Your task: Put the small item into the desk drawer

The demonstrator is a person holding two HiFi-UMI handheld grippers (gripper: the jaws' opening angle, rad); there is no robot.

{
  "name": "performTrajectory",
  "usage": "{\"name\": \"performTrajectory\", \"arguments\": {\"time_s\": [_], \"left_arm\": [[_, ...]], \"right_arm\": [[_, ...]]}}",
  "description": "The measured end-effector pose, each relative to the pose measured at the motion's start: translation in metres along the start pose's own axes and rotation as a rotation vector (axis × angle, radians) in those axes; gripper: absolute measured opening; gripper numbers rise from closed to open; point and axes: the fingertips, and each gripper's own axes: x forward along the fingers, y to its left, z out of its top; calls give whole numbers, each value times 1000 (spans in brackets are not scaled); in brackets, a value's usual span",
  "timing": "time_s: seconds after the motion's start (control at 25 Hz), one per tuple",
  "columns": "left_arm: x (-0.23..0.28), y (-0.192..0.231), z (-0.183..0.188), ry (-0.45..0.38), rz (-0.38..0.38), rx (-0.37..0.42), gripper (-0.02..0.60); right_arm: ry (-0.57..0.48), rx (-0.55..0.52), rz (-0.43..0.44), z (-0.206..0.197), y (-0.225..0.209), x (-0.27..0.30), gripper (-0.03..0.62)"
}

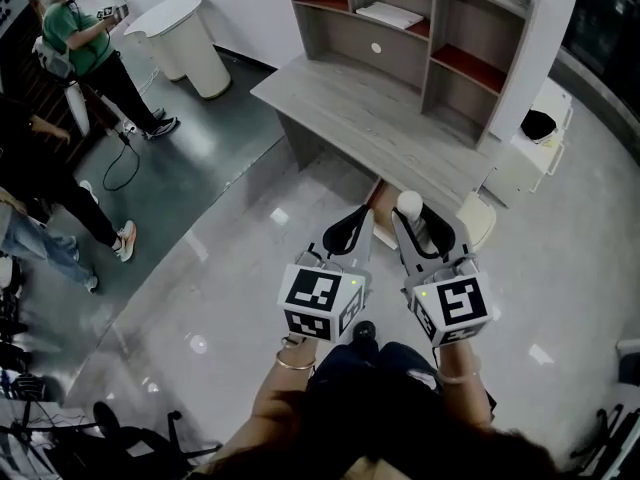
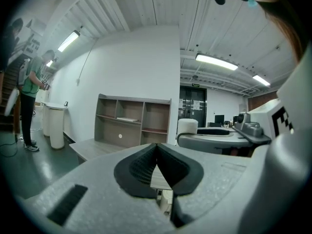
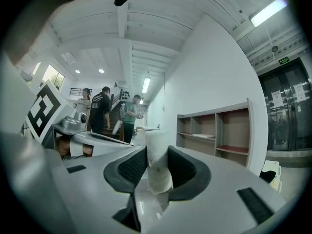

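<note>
The small item (image 1: pixel 409 205), a short white cylinder, is sitting upright between the fingers of the right gripper (image 3: pixel 158 174). The fingers are grasping it across its lower sides, and its upper end is standing clear above the pads. It is riding well short of the counter (image 1: pixel 380 128), out over the glossy floor (image 1: pixel 250 298).

The item is looking light and easy to carry. Its surface seems matt and slightly soft, like rolled paper or foam, though what it is made of cannot be told. A hard squeeze would probably dent it, and a loose one might let it tip. A hold across the middle of its sides therefore seems safest.

The left gripper (image 2: pixel 156 152) is travelling beside the right one with its fingers clenched tip to tip on nothing.

A shelf unit (image 1: pixel 420 38) is standing along the counter's far edge, with a flat white thing (image 1: pixel 390 14) lying in one compartment. The rest of the counter is lying bare. Under its near edge a brownish panel (image 1: pixel 376 200) is showing, which may be the drawer, but this cannot be told. If the drawer is shut, the left gripper looks free to pull it.

A pale low thing (image 1: pixel 478 220) is standing just beside that near edge, close to the right gripper's path. A white cabinet (image 1: pixel 530 158) is standing off the counter's right end. A person in a green top (image 1: pixel 85 48) and a white bin (image 1: pixel 185 38) are standing well apart, off to the left.
</note>
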Motion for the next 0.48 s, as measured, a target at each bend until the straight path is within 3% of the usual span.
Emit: {"name": "performTrajectory", "arguments": {"time_s": [0.48], "left_arm": [[55, 29, -14, 12, -6, -9, 15]], "right_arm": [[85, 4, -10, -40, -33, 45, 120]]}}
